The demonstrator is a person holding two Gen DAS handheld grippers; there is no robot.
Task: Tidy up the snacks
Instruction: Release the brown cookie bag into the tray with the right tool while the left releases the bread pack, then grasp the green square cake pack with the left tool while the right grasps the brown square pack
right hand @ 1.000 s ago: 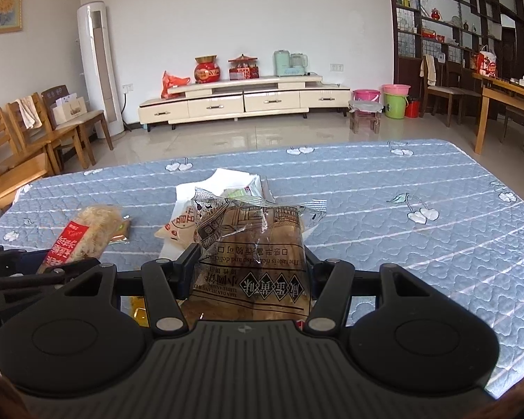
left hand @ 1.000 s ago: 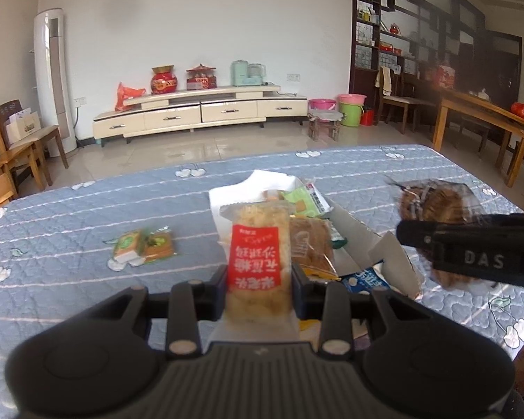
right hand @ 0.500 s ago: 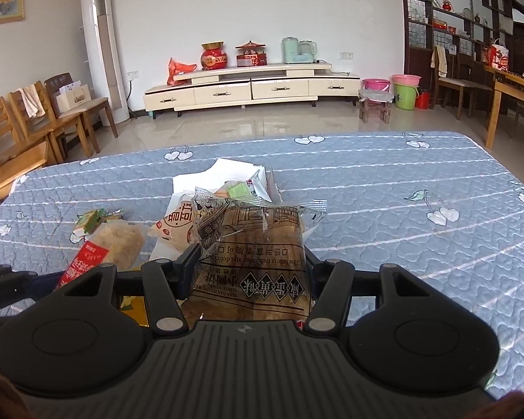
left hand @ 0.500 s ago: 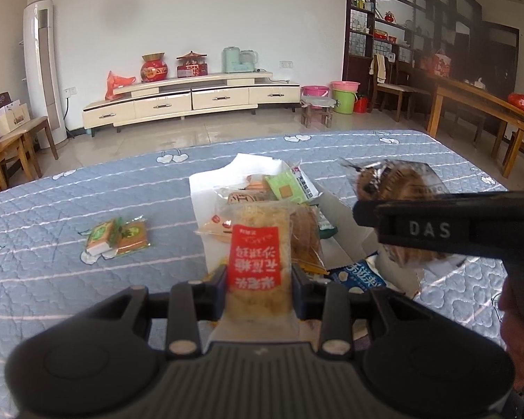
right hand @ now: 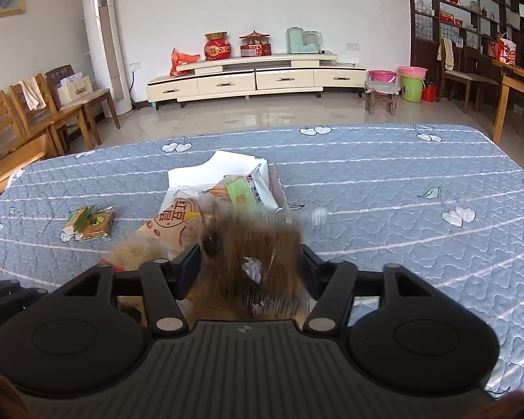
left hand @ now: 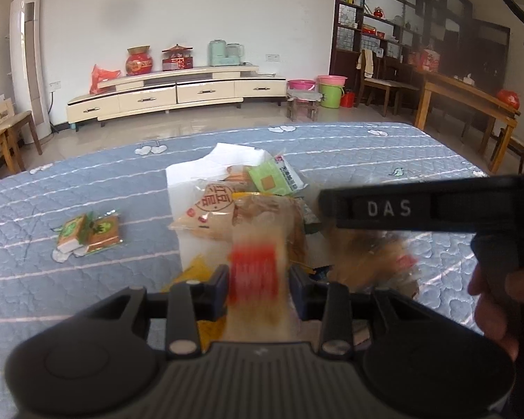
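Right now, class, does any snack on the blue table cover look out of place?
Yes. A pair of small green packets lies alone on the blue cover, apart from the pile of snacks on the white paper.

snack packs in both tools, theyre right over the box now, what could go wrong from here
1. Both jaws have just been opening, and the red-label pack in the left tool and the brown pack in the right tool are blurred, probably slipping out. Either may miss the white box and land on the quilt.
2. The box is already heaped, so a dropped pack could slide off.
3. The tools sit close together and might collide.
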